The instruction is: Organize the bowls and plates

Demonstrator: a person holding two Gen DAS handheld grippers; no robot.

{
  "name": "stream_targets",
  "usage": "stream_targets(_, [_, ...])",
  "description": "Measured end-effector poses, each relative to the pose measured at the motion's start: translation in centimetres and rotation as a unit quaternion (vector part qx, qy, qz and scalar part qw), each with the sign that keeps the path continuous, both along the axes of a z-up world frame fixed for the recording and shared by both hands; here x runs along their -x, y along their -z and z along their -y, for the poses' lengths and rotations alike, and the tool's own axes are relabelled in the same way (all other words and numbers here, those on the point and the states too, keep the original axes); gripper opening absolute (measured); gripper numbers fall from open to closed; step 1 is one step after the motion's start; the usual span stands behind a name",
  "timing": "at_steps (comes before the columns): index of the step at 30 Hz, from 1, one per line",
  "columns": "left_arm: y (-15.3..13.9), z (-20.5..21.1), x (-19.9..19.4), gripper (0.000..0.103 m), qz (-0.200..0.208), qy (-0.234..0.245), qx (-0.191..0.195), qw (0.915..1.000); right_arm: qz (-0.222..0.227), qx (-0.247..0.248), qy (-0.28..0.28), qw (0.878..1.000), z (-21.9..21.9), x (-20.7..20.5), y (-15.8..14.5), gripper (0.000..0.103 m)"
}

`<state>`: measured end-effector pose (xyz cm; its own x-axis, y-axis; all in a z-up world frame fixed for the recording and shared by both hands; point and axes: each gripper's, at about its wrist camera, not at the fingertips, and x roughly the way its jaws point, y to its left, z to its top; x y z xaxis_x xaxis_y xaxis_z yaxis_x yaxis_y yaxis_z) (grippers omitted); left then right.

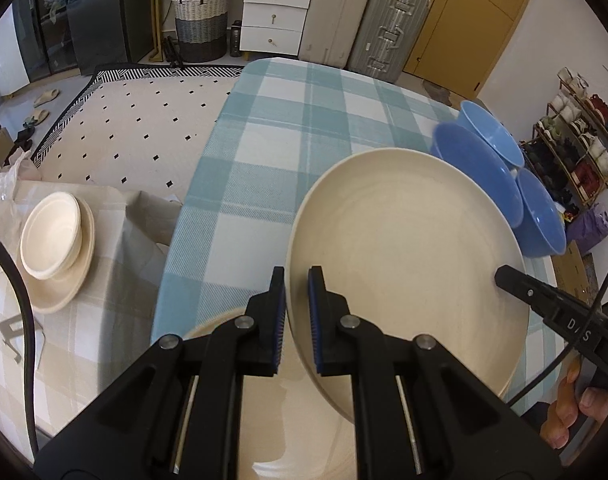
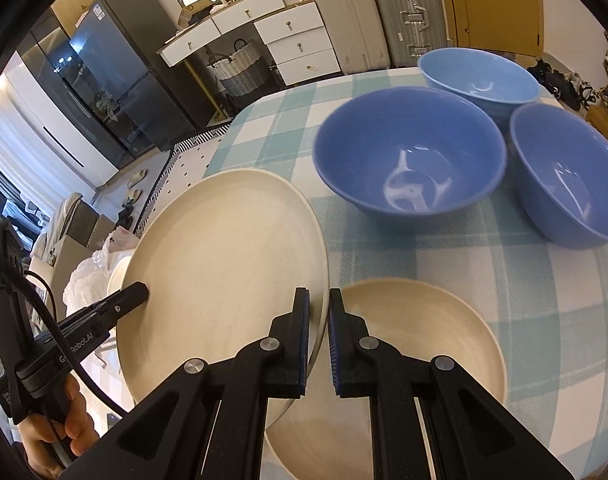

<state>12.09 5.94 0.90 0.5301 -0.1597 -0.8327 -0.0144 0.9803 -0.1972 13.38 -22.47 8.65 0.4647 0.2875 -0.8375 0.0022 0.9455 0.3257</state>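
A large cream plate (image 1: 408,256) is held tilted above the checked table; it also shows in the right wrist view (image 2: 220,264). My left gripper (image 1: 297,312) is shut on its left rim. My right gripper (image 2: 319,336) is shut on its opposite rim, and its finger shows in the left wrist view (image 1: 544,296). A second cream plate (image 2: 420,344) lies on the table beneath, also visible under my left gripper (image 1: 288,420). Three blue bowls (image 2: 410,160) stand beyond, also at the right in the left wrist view (image 1: 480,168).
The table has a blue and white checked cloth (image 1: 272,152). A lower side table on the left bears stacked cream bowls on a plate (image 1: 56,236). Suitcases (image 1: 368,12), drawers and a basket stand behind; a shoe rack (image 1: 580,144) is at the right.
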Motion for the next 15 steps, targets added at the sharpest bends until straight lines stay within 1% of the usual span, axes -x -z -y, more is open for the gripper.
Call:
stream_targets(7, [0.8, 2.2, 2.5, 0.008, -0.006, 0.011, 0.004, 0.9999, -0.001, 0.006, 0.004, 1.0, 1.6, 3.0, 0.0, 0.009])
stream_targets(15, [1.6, 4.3, 3.7, 0.008, -0.01, 0.021, -0.01, 0.9997, -0.008, 0.011, 0.017, 1.0, 3.0, 5.1, 0.6, 0.009])
